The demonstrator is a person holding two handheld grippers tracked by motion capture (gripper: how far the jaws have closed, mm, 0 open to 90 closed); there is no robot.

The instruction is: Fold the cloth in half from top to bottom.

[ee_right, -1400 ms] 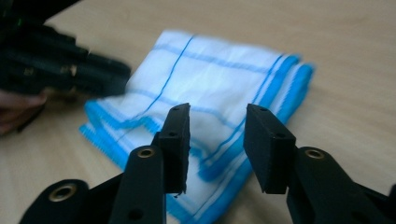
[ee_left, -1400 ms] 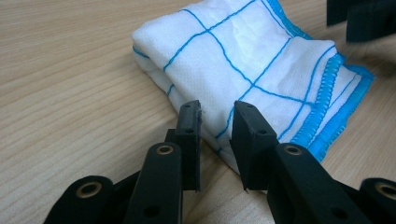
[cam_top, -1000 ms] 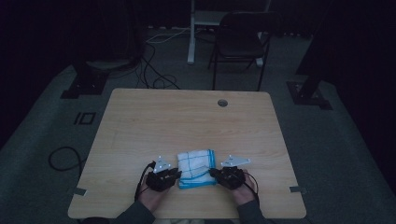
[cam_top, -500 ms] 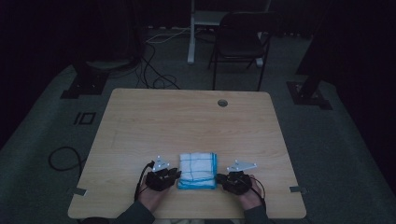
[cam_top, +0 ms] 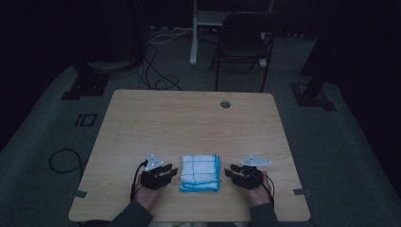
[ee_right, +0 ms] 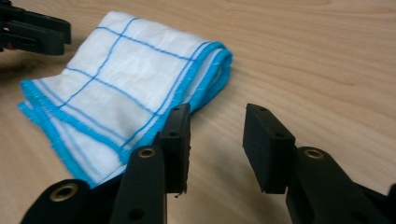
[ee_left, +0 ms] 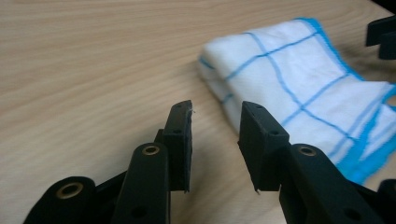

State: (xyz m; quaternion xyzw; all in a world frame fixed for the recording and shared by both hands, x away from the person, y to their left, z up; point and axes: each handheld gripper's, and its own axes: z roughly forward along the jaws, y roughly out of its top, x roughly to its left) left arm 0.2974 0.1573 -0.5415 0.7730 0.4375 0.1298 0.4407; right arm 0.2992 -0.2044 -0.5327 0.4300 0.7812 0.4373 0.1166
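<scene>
— Between the two tools, what have we got? Left tool (cam_top: 171,172) and right tool (cam_top: 230,171) both gape, holding nothing.

— Folded cloth (cam_top: 200,172) lies flat on the surface (cam_top: 189,123), just beside each, long axis running away from the person. Equally near. No writing readable.

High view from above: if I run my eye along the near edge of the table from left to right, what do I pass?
left gripper → folded white cloth with blue lines → right gripper, all lying on the wooden table, with both grippers apart from the cloth.
</scene>
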